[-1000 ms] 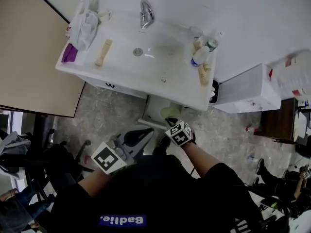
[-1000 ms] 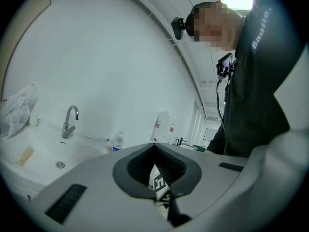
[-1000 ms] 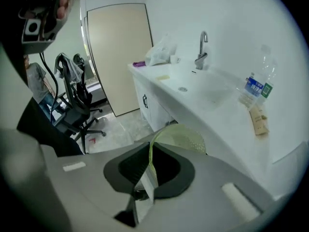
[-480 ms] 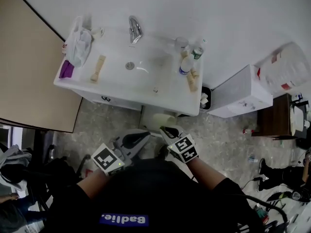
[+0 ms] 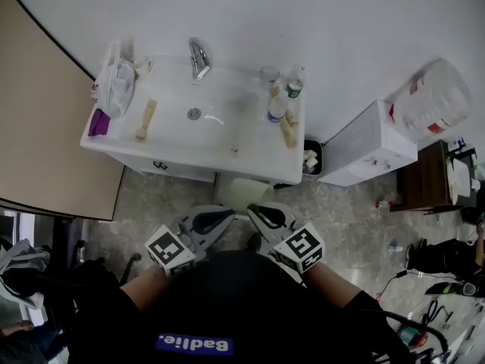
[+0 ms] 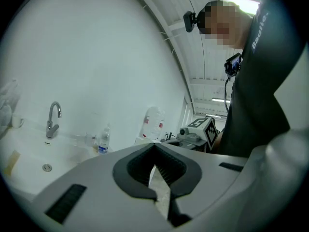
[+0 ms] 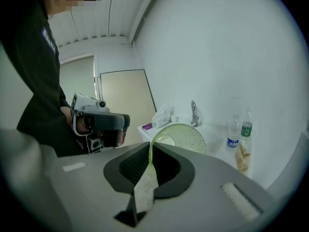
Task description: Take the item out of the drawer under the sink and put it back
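The only print you can read is "Badlie." on your shirt (image 5: 193, 345); the bottles' (image 5: 276, 111) labels are too small. Your right gripper (image 5: 255, 211) pinches the green bowl (image 7: 186, 138) by its rim, held on edge and reaching toward the sink (image 5: 174, 154). Your left gripper (image 5: 225, 219) is closed and empty.

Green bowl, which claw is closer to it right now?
Right. The right claw is shut on the rim of the green bowl; the left claw is shut on nothing, just left of it.
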`<action>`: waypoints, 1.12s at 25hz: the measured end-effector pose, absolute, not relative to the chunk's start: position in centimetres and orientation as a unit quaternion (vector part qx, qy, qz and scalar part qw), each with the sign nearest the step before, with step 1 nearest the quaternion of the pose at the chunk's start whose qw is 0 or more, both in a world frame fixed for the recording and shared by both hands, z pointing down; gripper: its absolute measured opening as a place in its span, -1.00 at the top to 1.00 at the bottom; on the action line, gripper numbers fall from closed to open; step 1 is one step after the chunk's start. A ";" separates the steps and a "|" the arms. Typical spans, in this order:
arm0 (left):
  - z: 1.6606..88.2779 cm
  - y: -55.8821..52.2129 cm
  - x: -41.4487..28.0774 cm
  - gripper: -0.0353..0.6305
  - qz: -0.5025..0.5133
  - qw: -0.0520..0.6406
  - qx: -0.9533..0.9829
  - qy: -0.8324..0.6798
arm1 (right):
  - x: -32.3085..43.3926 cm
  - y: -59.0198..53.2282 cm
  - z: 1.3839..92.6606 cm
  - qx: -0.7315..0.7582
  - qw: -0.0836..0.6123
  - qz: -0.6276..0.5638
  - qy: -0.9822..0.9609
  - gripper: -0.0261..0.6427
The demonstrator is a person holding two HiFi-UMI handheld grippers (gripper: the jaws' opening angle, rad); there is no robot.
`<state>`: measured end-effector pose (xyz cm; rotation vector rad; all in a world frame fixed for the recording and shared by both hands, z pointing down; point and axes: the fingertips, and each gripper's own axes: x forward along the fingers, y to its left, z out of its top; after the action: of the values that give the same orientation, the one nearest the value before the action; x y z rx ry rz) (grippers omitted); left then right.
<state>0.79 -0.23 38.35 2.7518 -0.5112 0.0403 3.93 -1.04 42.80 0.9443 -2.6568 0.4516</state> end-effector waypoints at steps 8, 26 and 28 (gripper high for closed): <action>38.1 0.3 2.1 0.93 0.020 0.163 0.972 -0.170 | 4.4 0.2 39.0 0.338 0.088 0.149 -0.925 0.86; 36.4 1.6 2.9 0.93 0.008 0.142 0.978 -0.153 | 4.7 1.1 38.0 0.343 0.057 0.142 -0.927 0.86; 36.5 1.5 2.9 0.93 0.010 0.141 0.978 -0.155 | 4.8 1.0 38.2 0.342 0.058 0.143 -0.927 0.86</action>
<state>2.88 1.54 36.55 2.8228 -0.4467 0.0274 4.76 0.99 38.19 1.0365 -2.8100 0.4320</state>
